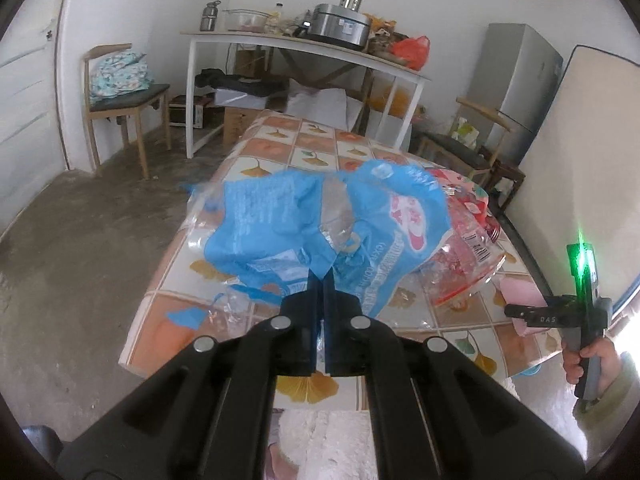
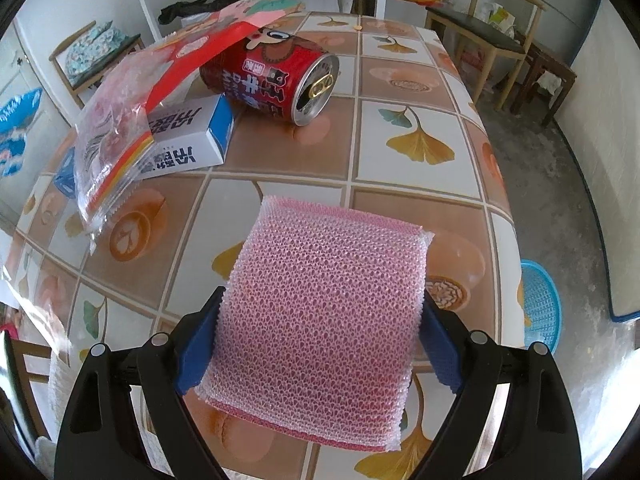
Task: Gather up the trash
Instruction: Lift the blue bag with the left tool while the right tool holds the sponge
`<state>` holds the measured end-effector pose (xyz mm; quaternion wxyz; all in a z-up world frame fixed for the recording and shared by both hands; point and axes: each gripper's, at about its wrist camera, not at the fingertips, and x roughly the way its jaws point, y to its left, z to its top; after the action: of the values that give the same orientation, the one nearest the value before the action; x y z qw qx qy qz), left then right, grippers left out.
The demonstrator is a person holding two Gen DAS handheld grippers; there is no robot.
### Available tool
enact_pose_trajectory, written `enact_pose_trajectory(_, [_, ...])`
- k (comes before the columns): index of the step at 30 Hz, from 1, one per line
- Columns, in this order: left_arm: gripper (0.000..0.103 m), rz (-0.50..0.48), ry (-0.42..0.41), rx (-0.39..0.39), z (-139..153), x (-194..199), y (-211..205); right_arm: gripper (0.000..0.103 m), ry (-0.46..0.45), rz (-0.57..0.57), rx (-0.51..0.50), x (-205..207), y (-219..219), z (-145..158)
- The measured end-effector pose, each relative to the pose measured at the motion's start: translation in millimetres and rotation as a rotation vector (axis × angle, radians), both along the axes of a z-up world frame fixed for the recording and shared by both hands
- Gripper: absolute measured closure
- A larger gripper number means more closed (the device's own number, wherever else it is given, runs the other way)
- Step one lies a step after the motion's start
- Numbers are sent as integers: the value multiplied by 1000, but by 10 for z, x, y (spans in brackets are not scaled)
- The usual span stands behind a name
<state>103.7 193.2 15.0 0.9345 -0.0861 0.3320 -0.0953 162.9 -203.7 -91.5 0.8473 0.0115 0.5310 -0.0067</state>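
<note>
Left gripper [image 1: 323, 280] pinches a crumpled blue wrapper [image 1: 320, 220], lifted above the tiled table [image 1: 312, 136]. Right gripper [image 2: 320, 336] clamps a pink mesh sponge [image 2: 320, 320]; a red can [image 2: 272, 80] lies at its eleven o'clock beside a white box [image 2: 188, 140].

Your left gripper [image 1: 322, 280] hangs above the near end of the table [image 1: 312, 136], with the crumpled wrapper [image 1: 320, 224] pinched in its tips and spreading toward twelve o'clock. A second plastic bag [image 1: 468, 248] lies on the table at two o'clock of it. Your right gripper [image 2: 320, 320] has the mesh sponge [image 2: 320, 320] wedged between its fingers, over the table. From the sponge, the can [image 2: 276, 80] lies on its side at twelve o'clock, the small box [image 2: 188, 140] just beside it at eleven, partly under the bag. A basket [image 2: 540, 304] sits on the floor at three o'clock, off the table's edge.
</note>
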Motion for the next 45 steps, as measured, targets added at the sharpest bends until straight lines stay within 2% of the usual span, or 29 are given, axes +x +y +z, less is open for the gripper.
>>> enact_pose_trajectory(24, [102, 27, -85, -68, 125, -287, 278, 23, 40, -55, 22, 65, 5, 61])
enact_pose_trajectory(35, [102, 0, -164, -85, 436, -415, 181, 23, -30, -48, 93, -46, -38, 352])
enact_pose_trajectory(45, [102, -88, -208, -58, 683, -451, -244, 23, -130, -42, 172, -292, -218, 742])
